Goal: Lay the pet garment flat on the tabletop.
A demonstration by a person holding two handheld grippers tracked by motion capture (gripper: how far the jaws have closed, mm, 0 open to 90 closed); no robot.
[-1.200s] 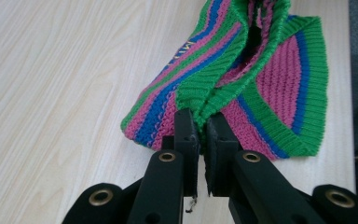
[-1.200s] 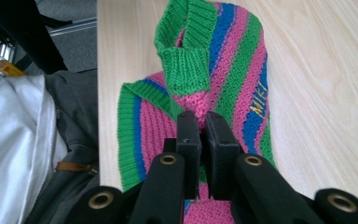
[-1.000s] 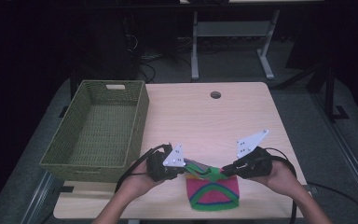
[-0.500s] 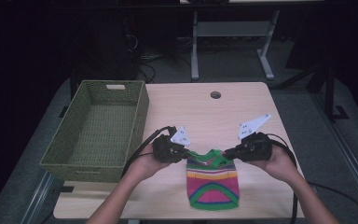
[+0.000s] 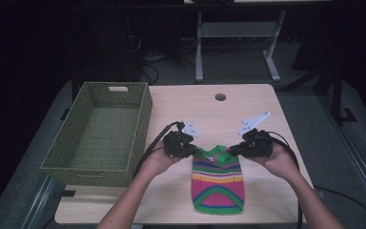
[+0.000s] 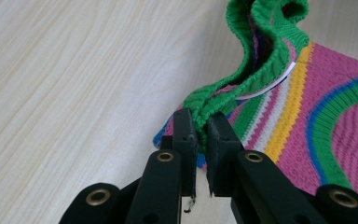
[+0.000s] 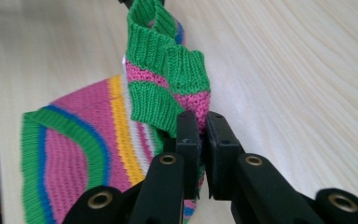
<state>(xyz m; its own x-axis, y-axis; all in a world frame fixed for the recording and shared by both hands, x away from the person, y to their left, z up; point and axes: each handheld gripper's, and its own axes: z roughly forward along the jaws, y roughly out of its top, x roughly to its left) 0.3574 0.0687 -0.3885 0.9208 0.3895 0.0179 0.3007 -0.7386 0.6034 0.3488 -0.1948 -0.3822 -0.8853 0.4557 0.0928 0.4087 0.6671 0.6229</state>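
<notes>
The striped knit piece (image 5: 218,183) lies flat on the bench (image 5: 209,114), to the right of the green woven basket (image 5: 100,133) and nearer the person's edge than the basket's far end. Its green ribbed top edge faces away from the person and is gathered up between the two grippers, while the rest of it, with pink, yellow, blue and green bands, lies spread toward the person. The left gripper (image 5: 189,150) sits just right of the basket's near right corner, and its fingers (image 6: 185,135) are clamped on the left corner of the green ribbed edge; in the left gripper view the knit (image 6: 307,116) is pinched between the two pads, and the rib rises away from them in a wavy fold. The right gripper (image 5: 232,150) stands farther right of the basket, across the knit's top edge, and its fingers (image 7: 189,135) are clamped on the opposite corner, where the rib (image 7: 168,70) is folded over itself and stands up from the bench. In the high view both sets of fingertips are too dark and small to make out against the hands. The basket's near right corner partly hides the left gripper's cable (image 5: 153,145). The person's forearms are cut off at the bottom edge of the high view.
</notes>
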